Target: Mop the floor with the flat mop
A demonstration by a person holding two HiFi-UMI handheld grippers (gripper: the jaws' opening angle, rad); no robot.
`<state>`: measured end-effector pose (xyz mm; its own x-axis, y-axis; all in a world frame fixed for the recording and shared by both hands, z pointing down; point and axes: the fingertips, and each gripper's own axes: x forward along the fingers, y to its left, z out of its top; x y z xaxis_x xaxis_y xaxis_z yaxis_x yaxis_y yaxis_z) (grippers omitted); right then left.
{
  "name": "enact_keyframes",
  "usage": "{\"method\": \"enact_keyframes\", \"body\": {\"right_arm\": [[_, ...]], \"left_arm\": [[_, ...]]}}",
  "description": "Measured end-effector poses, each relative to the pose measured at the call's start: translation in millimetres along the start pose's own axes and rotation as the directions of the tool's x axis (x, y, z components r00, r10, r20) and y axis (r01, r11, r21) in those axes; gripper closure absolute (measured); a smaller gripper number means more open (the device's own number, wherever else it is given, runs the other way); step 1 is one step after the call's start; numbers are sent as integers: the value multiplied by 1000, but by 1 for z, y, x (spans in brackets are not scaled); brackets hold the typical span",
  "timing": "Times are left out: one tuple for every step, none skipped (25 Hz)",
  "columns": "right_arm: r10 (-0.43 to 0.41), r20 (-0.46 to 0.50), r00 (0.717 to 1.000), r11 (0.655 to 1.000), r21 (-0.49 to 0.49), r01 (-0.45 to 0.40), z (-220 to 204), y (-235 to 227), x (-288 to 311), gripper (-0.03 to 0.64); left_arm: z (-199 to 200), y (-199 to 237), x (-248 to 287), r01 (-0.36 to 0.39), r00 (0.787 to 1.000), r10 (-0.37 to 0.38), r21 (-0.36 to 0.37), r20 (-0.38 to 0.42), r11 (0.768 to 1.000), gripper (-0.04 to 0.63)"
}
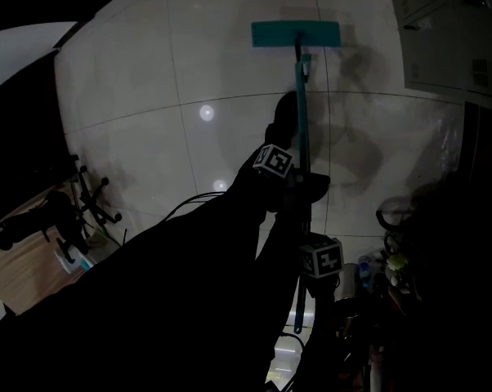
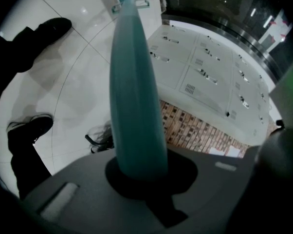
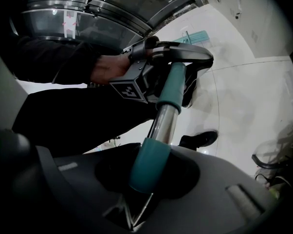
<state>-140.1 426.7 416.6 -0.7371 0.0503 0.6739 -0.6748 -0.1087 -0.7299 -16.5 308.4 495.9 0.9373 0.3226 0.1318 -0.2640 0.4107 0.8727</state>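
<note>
- Flat mop (image 1: pixel 296 33): the teal head lies flat on the pale tiled floor (image 1: pixel 140 96), well ahead of the person. Its handle (image 1: pixel 300 113) runs back to both tools.
- Left tool (image 2: pixel 141 172): jaws closed around the handle's teal grip, nearer the mop head. A hand (image 3: pixel 107 67) holds this tool.
- Right tool (image 3: pixel 147 177): jaws clamped on the handle's teal upper section, behind the left tool.

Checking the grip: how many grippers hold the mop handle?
2. The left gripper clamps the handle nearer the mop head; the right gripper clamps it closer to the person.
</note>
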Motion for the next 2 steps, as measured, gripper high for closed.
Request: {"method": "enact_keyframes", "body": {"right_arm": [[-1, 1, 1000, 1000, 0, 1, 1, -1, 0, 509], [-2, 2, 1000, 1000, 0, 2, 3, -2, -1, 509]], "left_arm": [[1, 0, 0, 0, 1000, 0, 1, 0, 1000, 568], [3, -1, 1, 1, 1000, -1, 3, 0, 1000, 568]]}}
